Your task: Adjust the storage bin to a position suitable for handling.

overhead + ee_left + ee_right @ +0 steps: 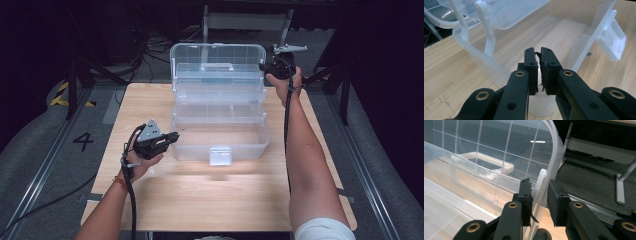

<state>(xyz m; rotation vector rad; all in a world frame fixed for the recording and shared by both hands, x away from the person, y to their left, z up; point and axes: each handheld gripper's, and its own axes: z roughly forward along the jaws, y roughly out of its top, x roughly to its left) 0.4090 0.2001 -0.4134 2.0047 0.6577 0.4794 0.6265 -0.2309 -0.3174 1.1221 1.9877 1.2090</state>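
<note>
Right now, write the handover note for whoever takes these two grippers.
Left gripper: shut on the left wall of the box base, near its front corner.
Right gripper: at the right edge of the raised lid, jaws closed on that edge as far as I can tell.
Box: mid-table, open, trays fanned out, nothing visible inside.
Done: box opened.
Left: probably swinging the lid down and latching; keep the base steady.
</note>
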